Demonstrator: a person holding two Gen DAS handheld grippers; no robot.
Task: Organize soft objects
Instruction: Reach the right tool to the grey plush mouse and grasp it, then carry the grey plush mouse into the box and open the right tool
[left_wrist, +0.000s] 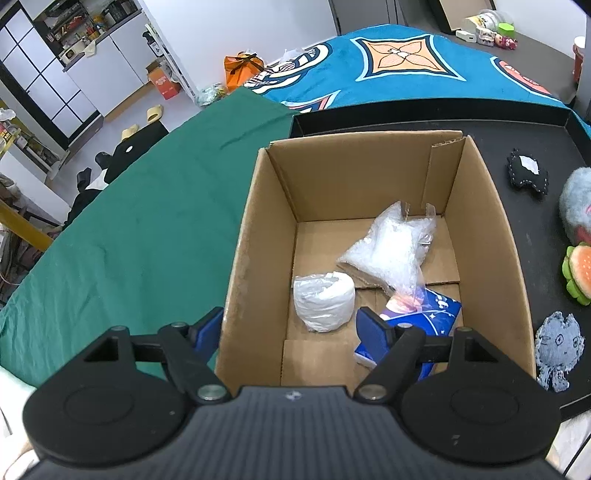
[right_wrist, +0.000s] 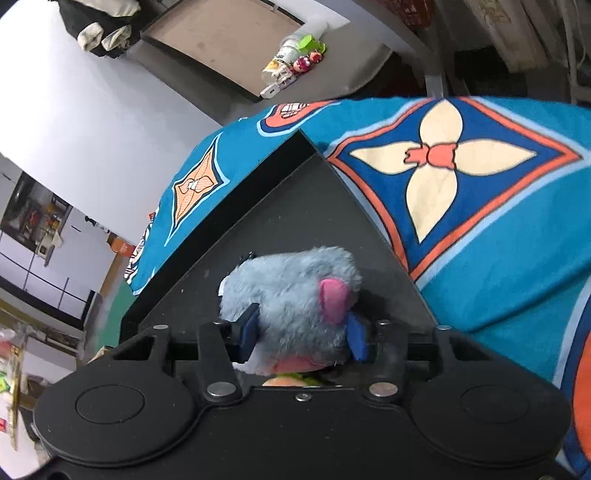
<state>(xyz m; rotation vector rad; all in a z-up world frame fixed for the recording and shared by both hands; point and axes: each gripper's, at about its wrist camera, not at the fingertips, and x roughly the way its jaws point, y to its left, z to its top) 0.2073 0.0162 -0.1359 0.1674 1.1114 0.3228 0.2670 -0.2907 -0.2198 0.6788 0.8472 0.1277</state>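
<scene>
In the left wrist view, the left gripper (left_wrist: 291, 325) hangs with its jaws spread wide and nothing between them, straddling the near left wall of the open brown cardboard box (left_wrist: 255, 236). Inside lie three soft things: one white wrapped roll (left_wrist: 324, 301), one clear plastic bag of white filling (left_wrist: 391, 245) and one blue printed packet (left_wrist: 436, 312). Four soft toys wait on the black tray (left_wrist: 517, 125) beside it. In the right wrist view, the right gripper (right_wrist: 303, 334) has its blue pads pressed into a fluffy grey-blue plush toy with a pink ear (right_wrist: 291, 291). This looks like the pick-up step; next calls for lifting the plush across into the box.
</scene>
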